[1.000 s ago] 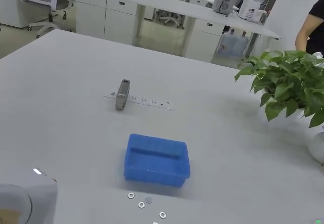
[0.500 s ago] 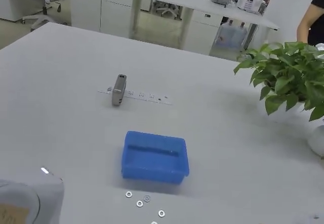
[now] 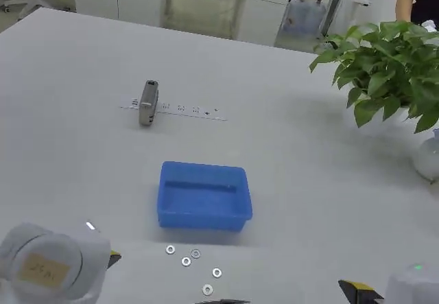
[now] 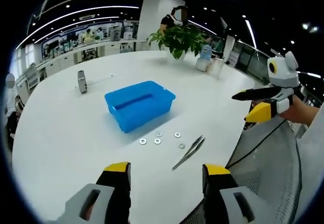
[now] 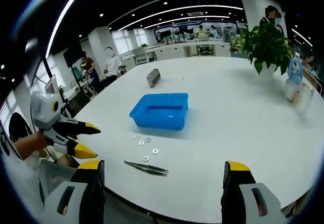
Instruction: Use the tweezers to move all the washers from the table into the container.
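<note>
Five small silver ring washers (image 3: pixel 186 261) lie scattered on the pale grey bench (image 3: pixel 329 201). They sit just in front of the near wall of the blue rectangular plastic container (image 3: pixel 199 218), all of them outside it. A pair of slender metal tweezers (image 4: pixel 189 152) lies flat on the bench just beyond the washers on the person's side, close to the bench's near edge and touched by neither gripper.

The left gripper (image 4: pixel 167 169), with yellow-tipped black jaws, has its jaws spread wide and grasps nothing. In the left gripper view the tweezers and washers lie ahead, in line with the gap between its jaws but well apart from them. The right gripper (image 5: pixel 163 166) is likewise released, jaws far apart and empty. In the right gripper view the tweezers lie just ahead of the gap, with the washers and then the container beyond.

In the head view the left gripper sits at the lower left corner and the right gripper at the lower right.

Farther back on the bench lies a small grey oblong block (image 3: pixel 148 102), and a leafy green potted plant (image 3: pixel 391 64) stands at the far right.
</note>
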